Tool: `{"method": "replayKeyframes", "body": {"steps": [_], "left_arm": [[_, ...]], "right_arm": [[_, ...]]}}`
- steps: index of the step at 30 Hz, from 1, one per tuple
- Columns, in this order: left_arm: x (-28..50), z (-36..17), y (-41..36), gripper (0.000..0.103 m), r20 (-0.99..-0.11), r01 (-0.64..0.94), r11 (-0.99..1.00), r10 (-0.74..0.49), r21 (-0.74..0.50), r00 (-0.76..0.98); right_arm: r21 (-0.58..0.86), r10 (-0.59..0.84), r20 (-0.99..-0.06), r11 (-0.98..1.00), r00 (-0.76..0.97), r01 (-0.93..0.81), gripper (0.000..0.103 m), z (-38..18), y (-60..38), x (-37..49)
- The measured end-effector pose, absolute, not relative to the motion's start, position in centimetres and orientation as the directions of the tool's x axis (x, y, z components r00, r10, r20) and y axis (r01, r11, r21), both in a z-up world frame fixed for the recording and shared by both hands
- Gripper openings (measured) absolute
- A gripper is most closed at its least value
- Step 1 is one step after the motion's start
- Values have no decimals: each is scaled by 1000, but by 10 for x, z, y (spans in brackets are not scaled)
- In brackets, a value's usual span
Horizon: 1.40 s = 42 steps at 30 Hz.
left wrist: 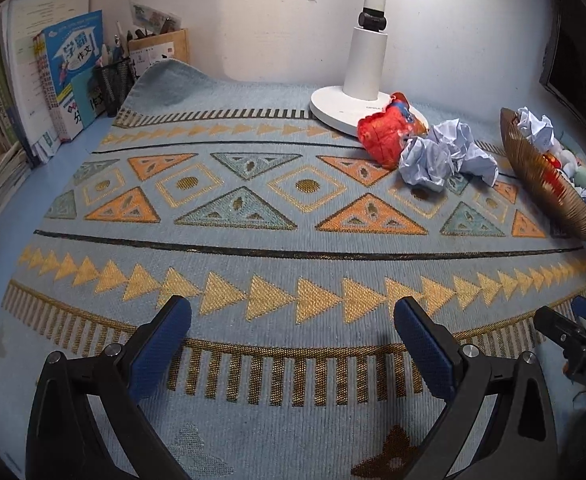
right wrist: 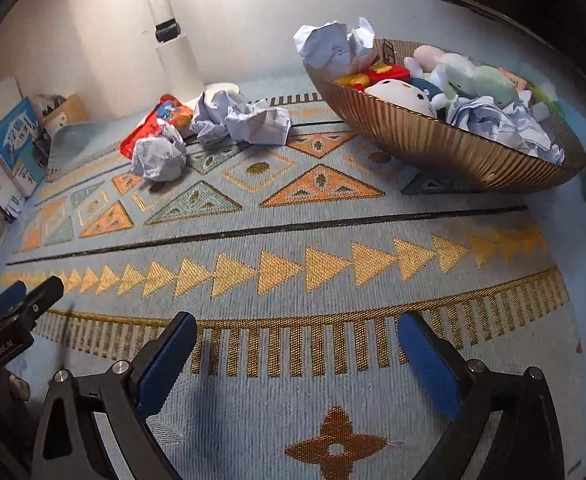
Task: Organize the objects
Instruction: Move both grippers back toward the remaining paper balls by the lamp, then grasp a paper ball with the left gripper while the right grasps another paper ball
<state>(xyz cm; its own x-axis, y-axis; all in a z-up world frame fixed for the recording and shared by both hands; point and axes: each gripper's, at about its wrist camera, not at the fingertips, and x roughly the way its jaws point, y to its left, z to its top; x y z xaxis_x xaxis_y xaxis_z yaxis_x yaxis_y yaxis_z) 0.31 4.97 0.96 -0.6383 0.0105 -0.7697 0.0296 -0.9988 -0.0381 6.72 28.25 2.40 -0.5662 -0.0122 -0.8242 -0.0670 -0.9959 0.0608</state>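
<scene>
Here the bowl [right wrist: 433,140] stands on the patterned cloth [right wrist: 293,240], full of soft toys [right wrist: 453,76] and crumpled paper. Just left of the bowl lie three paper balls [right wrist: 229,116], and the red wrapper [right wrist: 161,120] lies behind them, touching the lamp base [left wrist: 333,104]. The left gripper [left wrist: 293,340] and the right gripper [right wrist: 297,354] hang wide and empty over the cloth, well before the bowl.

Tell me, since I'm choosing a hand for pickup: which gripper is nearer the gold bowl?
Right. The right gripper hangs open over the mat with the gold bowl just ahead to its right; the left gripper, also open, sits farther left of the bowl.
</scene>
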Motion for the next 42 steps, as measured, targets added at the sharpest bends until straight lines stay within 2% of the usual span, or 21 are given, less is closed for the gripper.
{"method": "replayKeyframes", "body": {"steps": [3,9,12,15,16,18,19,21,22,24,26,28,29,30,31,32,35,37,40,42], "left_arm": [[3,9,51,102,-777,21,-999,21,-45,-630],[-14,3,62,102,-829,-64,-998,52,-20,-557],[-27,18,66,102,-788,-106,-987,160,-120,-595],[-48,37,89,102,-743,-175,-971,236,-162,-626],[-59,38,98,102,-742,-193,-965,259,-176,-618],[-83,35,114,102,-748,-198,-959,281,-201,-601],[-93,32,119,102,-749,-193,-956,292,-220,-594],[-108,27,128,101,-747,-183,-954,299,-236,-594],[-114,25,131,99,-746,-183,-956,294,-229,-598],[-119,21,136,85,-743,-206,-953,302,-222,-597],[-123,12,136,78,-753,-208,-952,304,-223,-583],[-125,10,135,67,-748,-206,-947,322,-247,-580],[-124,12,134,61,-732,-209,-946,324,-248,-600],[-124,13,134,47,-723,-201,-949,316,-244,-614],[-125,12,132,43,-727,-195,-948,319,-253,-608],[-127,11,128,42,-723,-191,-940,341,-284,-601],[-126,10,113,41,-706,-167,-911,399,-377,-585],[-121,10,111,41,-701,-159,-913,393,-377,-594],[-116,11,118,41,-699,-174,-925,371,-339,-611],[-114,12,125,41,-700,-185,-933,354,-308,-620]], "right_arm": [[-9,33,-839,-999,-543,-46,103,21,272,63],[2,20,-839,-999,-543,-40,103,21,276,63],[3,19,-839,-999,-544,-39,103,22,276,64],[4,19,-839,-999,-544,-41,103,21,273,59],[22,4,-835,-999,-550,-41,101,22,275,58],[126,-76,-812,-991,-578,-46,89,30,286,48],[182,-120,-796,-982,-594,-46,89,33,292,40],[200,-123,-796,-978,-593,-65,88,38,296,16],[216,-135,-798,-974,-587,-70,85,39,298,5],[282,-171,-788,-954,-592,-101,81,39,304,-10],[323,-164,-774,-933,-611,-159,81,39,311,-18],[319,-134,-762,-929,-634,-187,81,41,312,-23],[314,-135,-753,-934,-644,-171,81,43,310,-30],[303,-144,-749,-942,-647,-142,80,44,305,-37],[288,-145,-748,-950,-648,-119,78,45,297,-43],[279,-136,-743,-953,-655,-117,74,47,293,-47],[326,-144,-745,-931,-651,-166,72,41,297,-64],[333,-135,-754,-922,-643,-197,73,33,297,-76],[324,-124,-749,-925,-651,-196,67,34,291,-88],[274,-87,-761,-942,-643,-196,55,35,285,-94]]}}
